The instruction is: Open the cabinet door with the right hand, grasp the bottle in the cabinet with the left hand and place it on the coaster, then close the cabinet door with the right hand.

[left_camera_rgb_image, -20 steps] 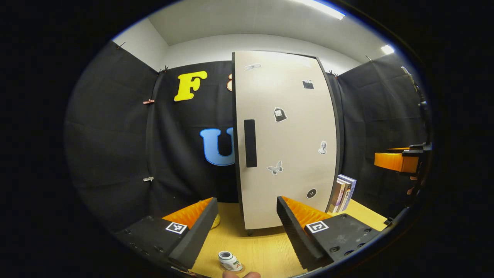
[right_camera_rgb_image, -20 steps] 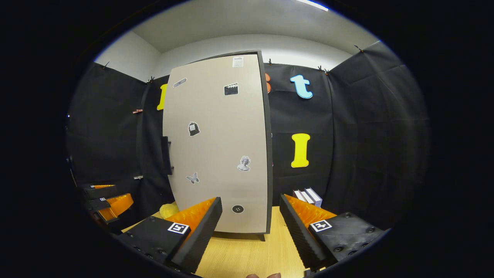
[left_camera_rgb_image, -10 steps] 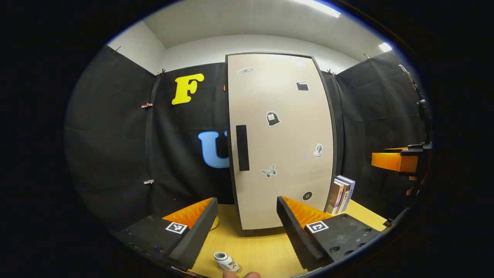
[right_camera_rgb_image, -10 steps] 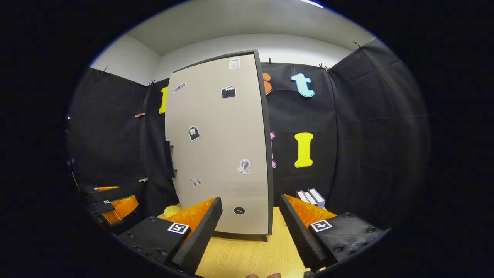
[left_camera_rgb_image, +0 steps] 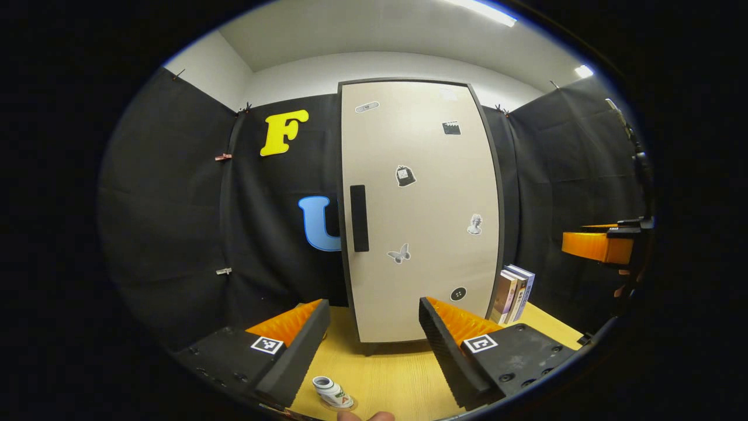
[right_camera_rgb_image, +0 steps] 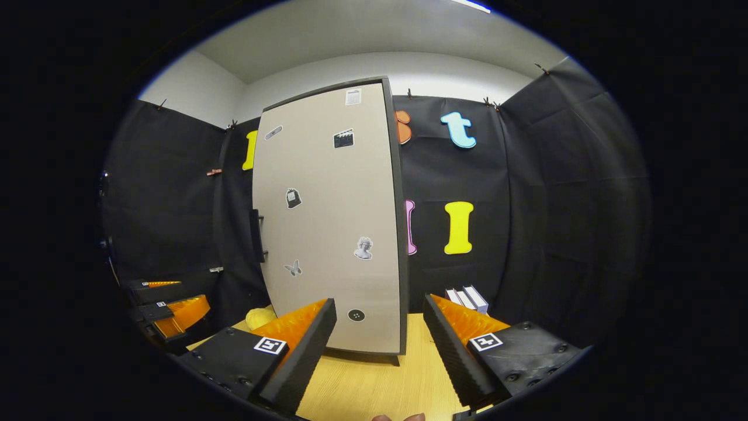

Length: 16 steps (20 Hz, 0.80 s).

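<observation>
Since a second ago the cabinet door [left_camera_rgb_image: 418, 210] has swung from slightly ajar to flush with its dark frame, and the bottle [left_camera_rgb_image: 331, 392] has slid a little leftward and lower in the left gripper view.

Both claws hang empty with their jaws wide apart. The left gripper [left_camera_rgb_image: 374, 345] has the bottle just below and between its fingers, a small white cylinder with a pale cap standing on the round coaster [left_camera_rgb_image: 338, 404] on the wooden table [left_camera_rgb_image: 385, 374]; the right gripper view does not take in that spot. Straight ahead of this claw stands the door, smooth and beige, with one long black handle [left_camera_rgb_image: 359, 218] on its left edge. Far to its right floats the right gripper [left_camera_rgb_image: 596, 244].

The right gripper [right_camera_rgb_image: 378, 345] sees the same door at a slant, the handle [right_camera_rgb_image: 256, 235] edge-on, and the left gripper [right_camera_rgb_image: 166, 304] low to its left. A lumpy yellow object [right_camera_rgb_image: 258, 318] sits beyond its left finger.

Seven stickers dot the door. Three books [left_camera_rgb_image: 513, 286] stand upright to the cabinet's right.
</observation>
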Each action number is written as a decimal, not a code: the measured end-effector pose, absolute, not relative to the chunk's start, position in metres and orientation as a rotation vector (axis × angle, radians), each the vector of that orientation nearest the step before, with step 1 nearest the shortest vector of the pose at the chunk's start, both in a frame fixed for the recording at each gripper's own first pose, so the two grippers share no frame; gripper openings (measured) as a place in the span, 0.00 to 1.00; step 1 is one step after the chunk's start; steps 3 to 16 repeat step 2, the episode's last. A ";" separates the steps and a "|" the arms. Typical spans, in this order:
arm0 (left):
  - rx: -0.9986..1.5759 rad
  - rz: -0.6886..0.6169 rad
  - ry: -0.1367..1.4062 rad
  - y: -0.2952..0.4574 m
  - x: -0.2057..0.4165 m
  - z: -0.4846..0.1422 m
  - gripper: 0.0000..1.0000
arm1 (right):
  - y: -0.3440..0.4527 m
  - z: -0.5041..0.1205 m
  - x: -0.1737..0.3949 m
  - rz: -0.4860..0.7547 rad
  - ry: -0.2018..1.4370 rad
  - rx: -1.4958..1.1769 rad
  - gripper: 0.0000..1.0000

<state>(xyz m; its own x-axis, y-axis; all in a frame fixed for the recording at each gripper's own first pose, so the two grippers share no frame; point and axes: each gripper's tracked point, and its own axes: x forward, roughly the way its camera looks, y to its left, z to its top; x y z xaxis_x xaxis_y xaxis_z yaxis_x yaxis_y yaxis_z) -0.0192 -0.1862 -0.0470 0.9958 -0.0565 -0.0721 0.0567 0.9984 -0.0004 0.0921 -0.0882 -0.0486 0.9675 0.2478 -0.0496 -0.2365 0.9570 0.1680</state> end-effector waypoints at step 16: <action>0.000 -0.052 0.074 -0.190 -0.020 -0.049 0.96 | -0.090 -0.048 0.092 0.250 0.066 0.160 0.98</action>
